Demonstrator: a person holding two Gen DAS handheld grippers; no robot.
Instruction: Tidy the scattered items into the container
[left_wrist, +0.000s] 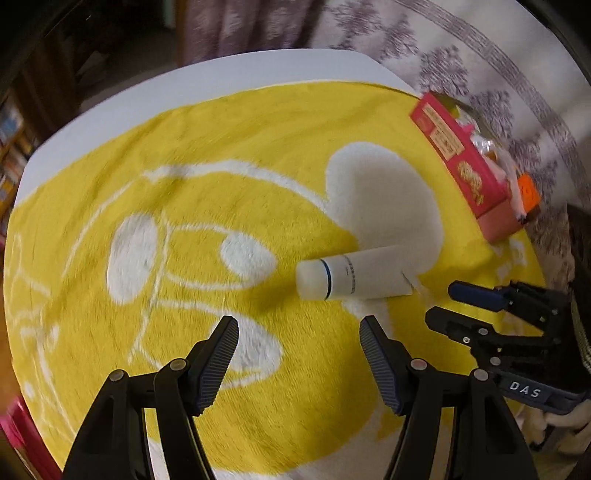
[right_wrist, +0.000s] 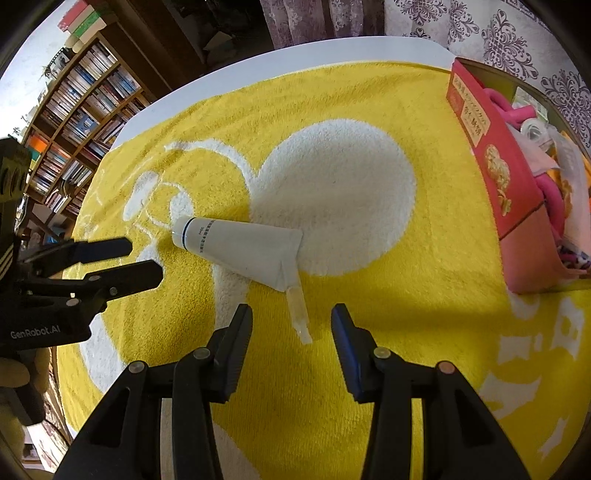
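Hovering above the fuzzy yellow towel on the tabletop, your right gripper has its jaws wide and empty, framing a small clear vial just beyond the tips, probably lining up a pick. Your left gripper, jaws also wide and empty, faces the soft white tube lying flat. The pink cardboard box, already stuffed, waits at the far right.

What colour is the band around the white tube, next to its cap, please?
Blue, on the white tube; the right wrist view shows it best.
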